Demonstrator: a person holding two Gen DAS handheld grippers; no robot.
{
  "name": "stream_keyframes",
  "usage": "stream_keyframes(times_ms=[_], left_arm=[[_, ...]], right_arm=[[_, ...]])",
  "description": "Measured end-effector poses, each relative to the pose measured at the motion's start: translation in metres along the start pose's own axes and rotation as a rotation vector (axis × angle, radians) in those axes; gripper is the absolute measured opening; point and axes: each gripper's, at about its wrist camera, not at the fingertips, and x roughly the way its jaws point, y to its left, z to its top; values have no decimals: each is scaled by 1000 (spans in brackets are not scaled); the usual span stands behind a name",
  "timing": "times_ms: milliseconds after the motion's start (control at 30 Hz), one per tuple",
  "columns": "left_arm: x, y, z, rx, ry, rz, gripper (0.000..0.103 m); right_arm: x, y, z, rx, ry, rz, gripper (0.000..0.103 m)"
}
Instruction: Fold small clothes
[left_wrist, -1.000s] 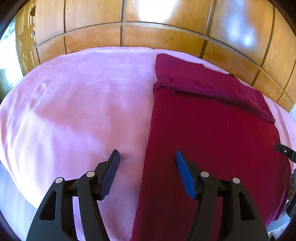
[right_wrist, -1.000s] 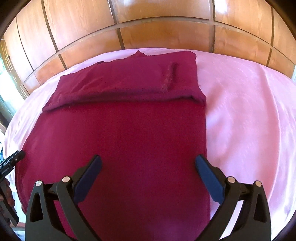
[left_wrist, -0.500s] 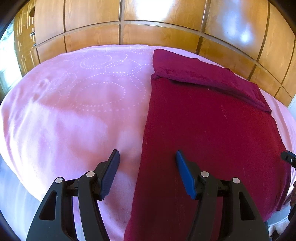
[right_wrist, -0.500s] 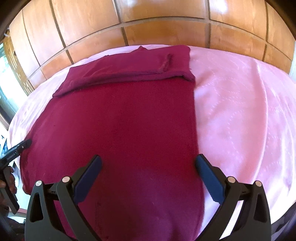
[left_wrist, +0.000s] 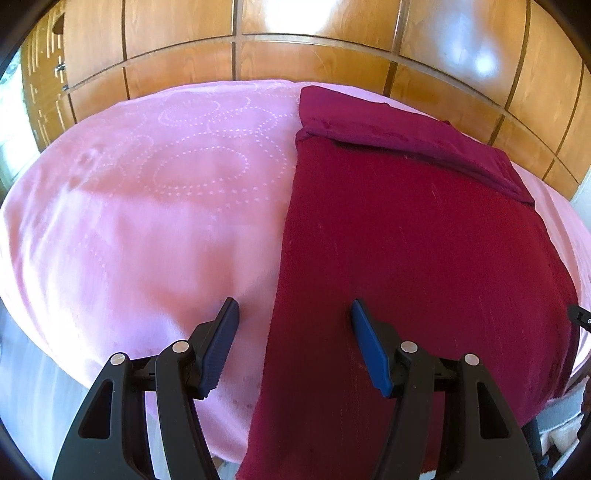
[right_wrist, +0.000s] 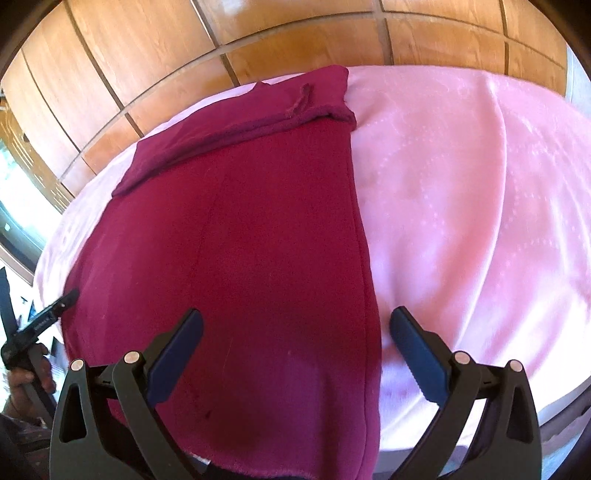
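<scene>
A dark red garment lies flat on a pink blanket, its far end folded over into a band. In the left wrist view my left gripper hovers open over the garment's left edge near the front, nothing between its fingers. The right wrist view shows the same garment with the folded band at the back. My right gripper stands open above the garment's right edge, one finger over the cloth, the other over the blanket. Nothing is held.
Wooden panelling runs behind the bed. The left gripper's tip and a hand show at the left edge of the right wrist view; the right gripper's tip shows at the right edge of the left wrist view.
Both views have drawn back toward the garment's near end. The right gripper has shifted right, from mid-cloth to straddling the right edge. Both grippers stay open.
</scene>
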Motion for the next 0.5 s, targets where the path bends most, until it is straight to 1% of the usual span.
stream_keyframes(times_ms=[67,133,200,233,267,300,333,367,400,433,467,500], left_arm=[[-2,1,-3,7,12,-13,62],[-5,2,-8,17,24,-28,61],[-8,3,-12,27,41,-46,55],[-10,3,-15,35,53,-64,52],[-12,5,-19,40,64,-87,50],[-12,5,-20,43,72,-101,45],[-13,6,-23,47,89,-126,39],[-13,6,-24,51,101,-143,36],[-14,6,-26,58,106,-162,25],[-15,6,-27,62,110,-177,13],[-16,6,-27,66,115,-194,12],[-18,6,-27,69,115,-203,10]], right_arm=[[-3,-1,-7,4,26,21,100],[-5,0,-16,-2,60,31,97],[-7,1,-23,-8,84,40,92],[-7,0,-28,-9,100,43,90],[-7,-1,-30,-7,108,44,86],[-7,-2,-33,-3,117,41,80],[-7,-3,-36,7,130,44,76],[-8,-4,-38,11,141,48,68],[-7,-4,-39,8,150,45,55],[-6,-4,-40,1,161,38,46],[-6,-5,-41,3,178,41,24],[-7,-6,-40,14,191,54,12]])
